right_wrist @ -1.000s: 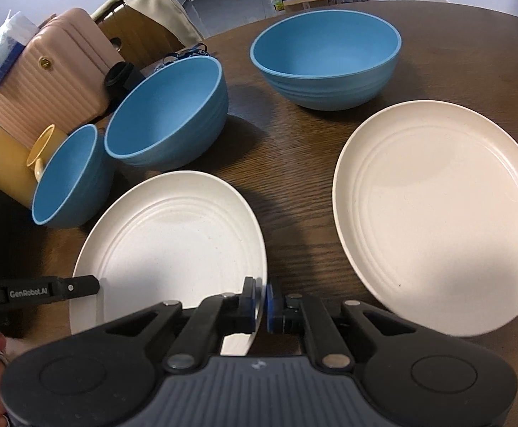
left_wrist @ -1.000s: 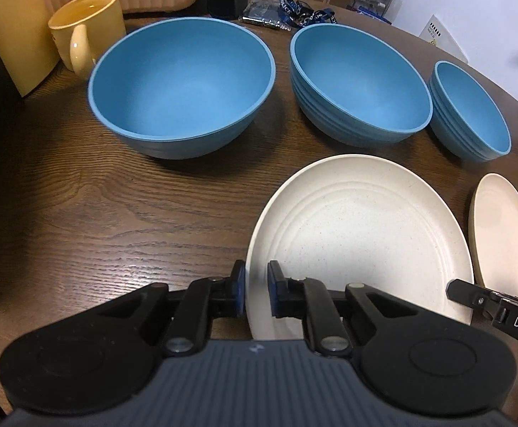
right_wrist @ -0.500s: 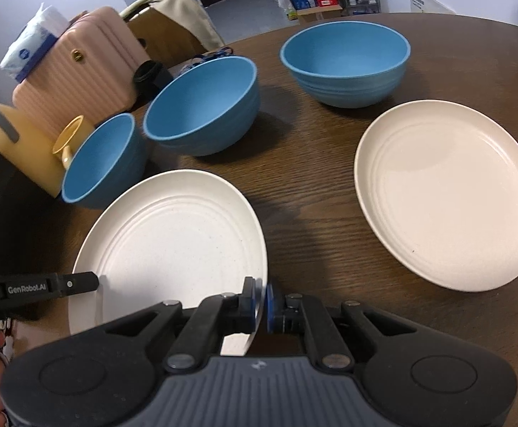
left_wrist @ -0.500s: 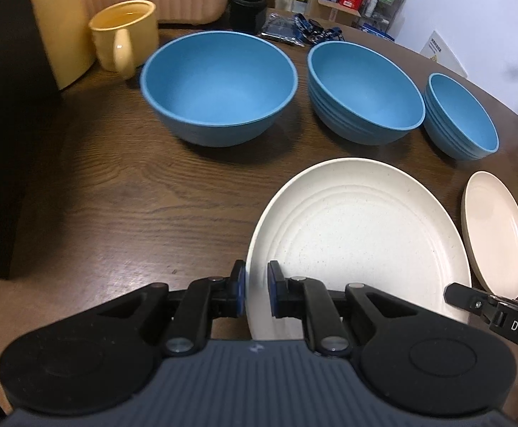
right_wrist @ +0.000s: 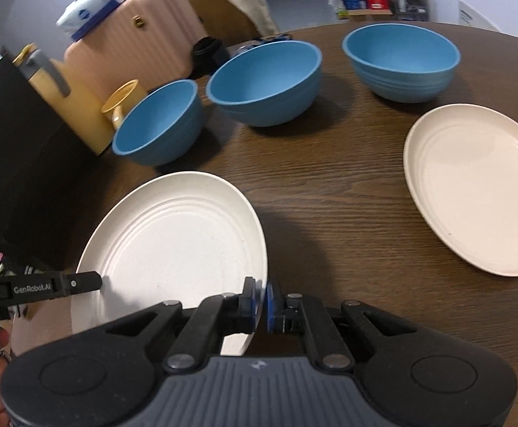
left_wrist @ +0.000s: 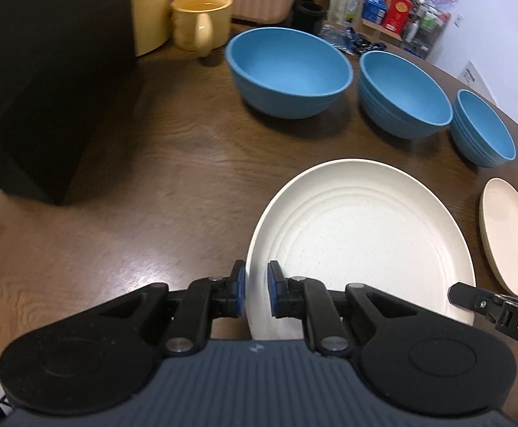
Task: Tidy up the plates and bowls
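Both grippers hold one white ribbed plate (left_wrist: 362, 235) above the table. My left gripper (left_wrist: 256, 295) is shut on its left rim. My right gripper (right_wrist: 262, 302) is shut on its right rim; the plate (right_wrist: 173, 245) shows in that view too. Three blue bowls stand in a row behind: a large one (left_wrist: 289, 71), a middle one (left_wrist: 403, 94) and a small one (left_wrist: 483, 128). A second cream plate (right_wrist: 472, 185) lies on the table to the right; it also shows in the left wrist view (left_wrist: 509, 235).
A yellow mug (left_wrist: 202, 25) stands at the back left beside a pink ribbed suitcase (right_wrist: 134, 39). A black box (left_wrist: 42, 71) stands at the left. The dark wood table (left_wrist: 152, 185) is round, with shelves of clutter beyond its far edge.
Both grippers have lifted and pulled the white plate back and to the left; the bowls and the second plate look smaller and farther. The black box has come into view.
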A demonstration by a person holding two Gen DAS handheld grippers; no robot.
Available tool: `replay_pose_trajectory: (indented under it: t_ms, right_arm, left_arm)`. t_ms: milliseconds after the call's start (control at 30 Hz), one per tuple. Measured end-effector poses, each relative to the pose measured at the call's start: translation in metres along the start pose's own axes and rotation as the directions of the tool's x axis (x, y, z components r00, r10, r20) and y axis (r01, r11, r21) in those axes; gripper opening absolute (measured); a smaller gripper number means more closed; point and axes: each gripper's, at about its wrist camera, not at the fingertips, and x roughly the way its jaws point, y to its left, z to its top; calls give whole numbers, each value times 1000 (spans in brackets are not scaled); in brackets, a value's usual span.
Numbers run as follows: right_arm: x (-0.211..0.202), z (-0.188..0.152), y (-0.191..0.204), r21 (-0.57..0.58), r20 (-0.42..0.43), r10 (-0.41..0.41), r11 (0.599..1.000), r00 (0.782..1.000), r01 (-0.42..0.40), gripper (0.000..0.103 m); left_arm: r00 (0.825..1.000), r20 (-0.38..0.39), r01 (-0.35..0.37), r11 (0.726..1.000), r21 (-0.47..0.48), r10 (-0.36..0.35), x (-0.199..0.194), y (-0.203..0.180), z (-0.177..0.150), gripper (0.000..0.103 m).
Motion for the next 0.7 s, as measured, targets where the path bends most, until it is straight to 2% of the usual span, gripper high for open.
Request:
replay_pose_trajectory:
  t_ms: [333,700]
  right_arm:
    - [20,-5,30,-45,-30,10,999,1000,-11,6]
    - [47,-7,59,-39,-32,-19,999,999,18,6]
  left_arm:
    - [1000,-7,-29,999,-38,28,2,38,-10,13]
    - [999,-33,-22,999,-24,21,24,78,3,13]
